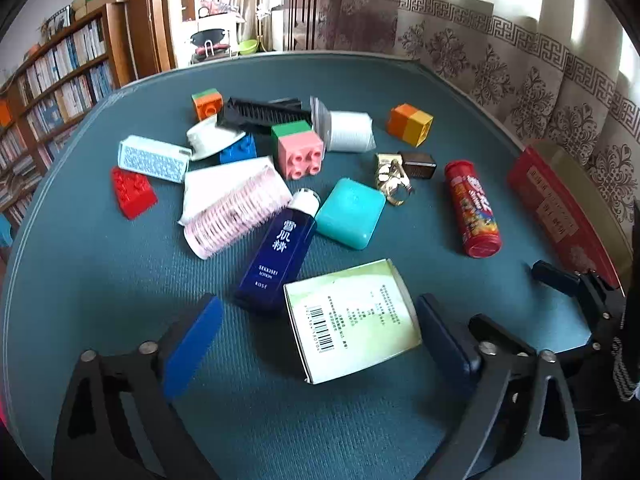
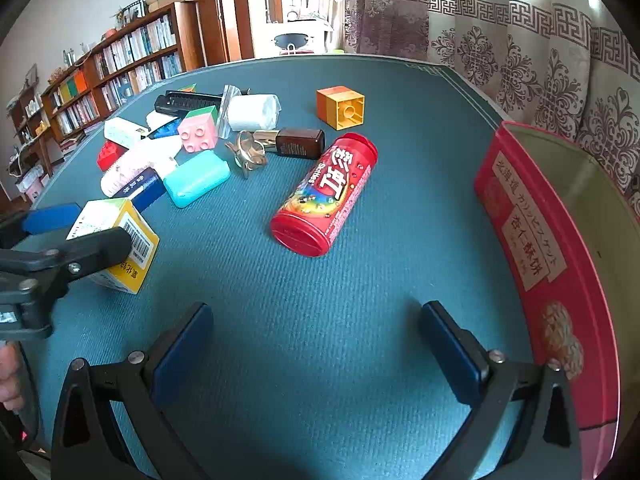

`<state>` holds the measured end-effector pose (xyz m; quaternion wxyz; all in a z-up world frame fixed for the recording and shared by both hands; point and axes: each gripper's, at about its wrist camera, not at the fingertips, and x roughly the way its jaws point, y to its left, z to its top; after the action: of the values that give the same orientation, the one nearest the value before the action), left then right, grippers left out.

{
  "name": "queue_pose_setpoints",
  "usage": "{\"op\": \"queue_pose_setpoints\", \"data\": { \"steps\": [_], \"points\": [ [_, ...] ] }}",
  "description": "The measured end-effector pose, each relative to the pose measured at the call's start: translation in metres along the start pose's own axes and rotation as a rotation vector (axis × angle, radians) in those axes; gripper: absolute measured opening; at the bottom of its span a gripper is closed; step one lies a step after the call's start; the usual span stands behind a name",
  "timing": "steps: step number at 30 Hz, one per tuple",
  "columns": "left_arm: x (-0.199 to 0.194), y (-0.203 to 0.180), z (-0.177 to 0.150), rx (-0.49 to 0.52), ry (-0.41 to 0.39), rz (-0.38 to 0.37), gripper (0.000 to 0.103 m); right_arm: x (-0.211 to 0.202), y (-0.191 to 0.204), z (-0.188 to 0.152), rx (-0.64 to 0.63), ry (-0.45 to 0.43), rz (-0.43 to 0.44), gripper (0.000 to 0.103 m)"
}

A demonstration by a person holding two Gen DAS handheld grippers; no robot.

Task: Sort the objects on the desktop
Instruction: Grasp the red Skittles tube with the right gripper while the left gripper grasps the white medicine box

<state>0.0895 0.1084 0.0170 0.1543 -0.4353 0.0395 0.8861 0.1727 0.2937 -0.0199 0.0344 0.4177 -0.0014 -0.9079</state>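
The left gripper (image 1: 318,334) is spread wide with a carton (image 1: 352,320) lying between its fingers, nearer the right pad; whether that pad touches it cannot be told, and nothing is gripped. The carton lies flat on the mat (image 1: 100,264), barcode end toward the camera, its long axis running away and slightly right. The right gripper (image 2: 316,344) is equally wide open over bare mat and holds nothing.

Just beyond the carton a blue bottle (image 1: 278,258) lies on its side, white cap pointing away toward the pile. To its right a teal case (image 1: 350,218) lies flat. Further right a red can (image 2: 326,194) lies on its side, base toward the right camera, lid end pointing away and slightly right. A red tin (image 2: 532,248) stands open at the mat's right edge.

Farther back lie a pink comb (image 1: 236,210), a pink block (image 1: 300,152), a red brick (image 1: 132,192), a white roll (image 1: 348,130) and an orange-yellow block (image 1: 410,124).
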Motion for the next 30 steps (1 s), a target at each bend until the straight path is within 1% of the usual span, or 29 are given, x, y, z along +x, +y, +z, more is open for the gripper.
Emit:
{"op": "queue_pose_setpoints", "data": {
  "steps": [1,5,7,10,14,18,22,24,26,27,30],
  "points": [
    [0.002,0.001,-0.001,-0.002,0.009,-0.006,0.086,0.0,-0.001,0.0,0.001,-0.001,0.004,0.103],
    [0.0,0.003,-0.005,-0.005,0.015,-0.02,0.077,-0.001,-0.002,-0.002,0.007,-0.007,0.017,0.103],
    [-0.002,0.004,-0.006,-0.004,0.009,-0.033,0.068,-0.002,-0.003,-0.001,0.016,-0.01,0.026,0.103],
    [-0.007,0.007,-0.008,0.002,-0.001,-0.051,0.059,-0.002,-0.004,0.0,0.021,-0.011,0.038,0.103],
    [-0.012,0.008,-0.011,0.024,-0.021,-0.048,0.058,-0.001,-0.002,0.005,0.023,-0.01,0.065,0.098],
    [-0.019,0.007,-0.01,0.045,-0.046,-0.047,0.058,0.004,-0.006,0.017,0.062,-0.004,0.091,0.092],
    [-0.023,0.005,-0.008,0.061,-0.063,-0.043,0.058,0.013,-0.014,0.037,0.127,0.011,0.117,0.079],
    [-0.023,0.005,-0.007,0.059,-0.064,-0.046,0.058,0.018,-0.016,0.047,0.143,0.016,0.11,0.075],
    [-0.022,0.005,-0.008,0.058,-0.063,-0.047,0.058,0.024,-0.015,0.056,0.14,0.016,0.087,0.069],
    [-0.022,0.005,-0.008,0.058,-0.061,-0.046,0.058,0.027,-0.012,0.061,0.133,0.013,0.079,0.067],
    [-0.017,0.002,-0.007,0.056,-0.055,-0.044,0.058,0.034,-0.007,0.066,0.119,0.021,0.055,0.059]
  ]
}}
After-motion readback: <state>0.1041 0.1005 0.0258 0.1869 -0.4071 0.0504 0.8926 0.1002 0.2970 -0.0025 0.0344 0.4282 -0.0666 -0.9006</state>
